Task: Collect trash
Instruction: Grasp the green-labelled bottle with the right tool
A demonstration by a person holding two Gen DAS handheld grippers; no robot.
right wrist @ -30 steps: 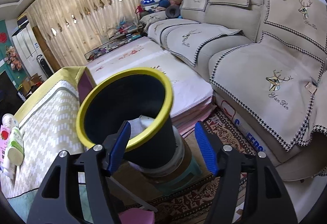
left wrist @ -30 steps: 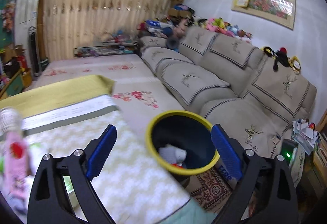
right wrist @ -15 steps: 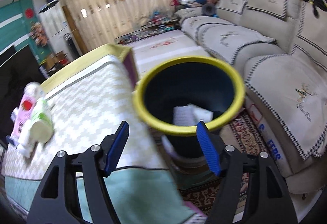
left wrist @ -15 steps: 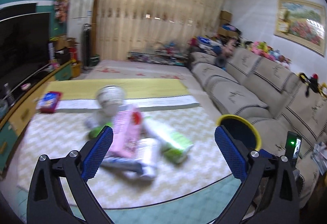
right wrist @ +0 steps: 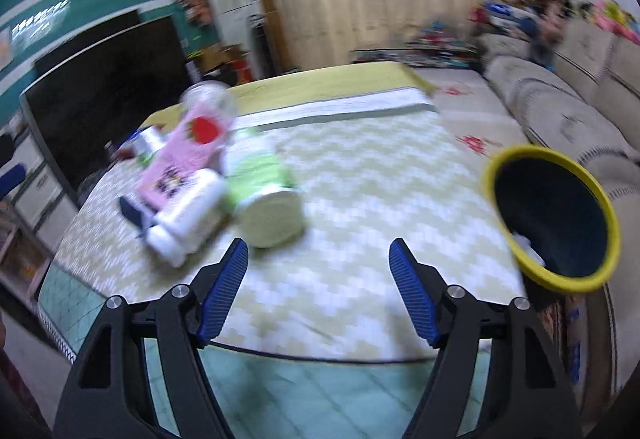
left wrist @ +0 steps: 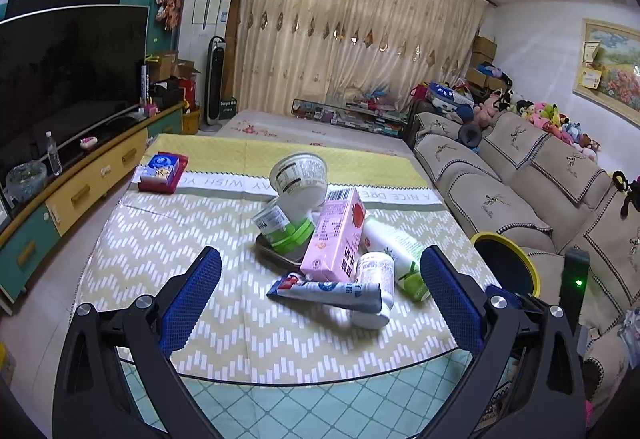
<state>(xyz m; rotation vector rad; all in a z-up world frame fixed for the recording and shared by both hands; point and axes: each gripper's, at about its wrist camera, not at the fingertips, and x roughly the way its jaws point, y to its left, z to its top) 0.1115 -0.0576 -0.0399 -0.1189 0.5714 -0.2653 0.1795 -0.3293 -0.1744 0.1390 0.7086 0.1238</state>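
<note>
Left wrist view: trash pile (left wrist: 332,239) replaces the bin (left wrist: 506,269) ahead.

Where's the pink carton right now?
In the left wrist view the pink carton leans in the middle of the trash pile on the table, between the green-lidded cup and the white bottle, over the tube.

Left gripper (left wrist: 318,277) angled downward, blue-padded jaws spread wide with nothing between them, right gripper (right wrist: 318,271) also tilted down, jaws apart and just been opening, nothing held
</note>
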